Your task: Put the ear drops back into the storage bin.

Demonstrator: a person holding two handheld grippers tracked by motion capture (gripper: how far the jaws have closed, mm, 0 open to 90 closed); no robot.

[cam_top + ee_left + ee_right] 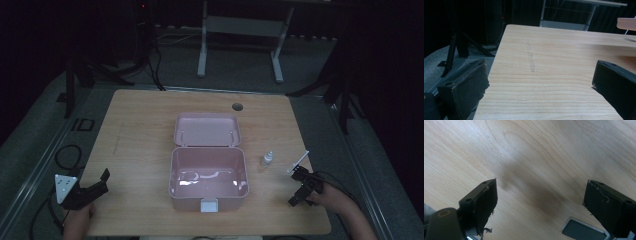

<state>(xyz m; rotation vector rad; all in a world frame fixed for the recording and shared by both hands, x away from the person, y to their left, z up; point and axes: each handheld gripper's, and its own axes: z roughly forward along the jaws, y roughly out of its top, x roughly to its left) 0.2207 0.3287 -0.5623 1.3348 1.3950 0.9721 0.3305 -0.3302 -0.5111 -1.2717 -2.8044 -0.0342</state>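
Open box waits mid-table between two idle grippers.
Box (208, 172) lies lid back for loading; bottle (267, 159) and stick (298, 162) near right gripper (302, 187); left gripper (92, 189) far off; both gape empty.

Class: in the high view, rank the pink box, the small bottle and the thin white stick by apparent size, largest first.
1. pink box, by far the largest.
2. and 3. small bottle and thin white stick: the stick looks longer, the bottle thicker; too close to rank.
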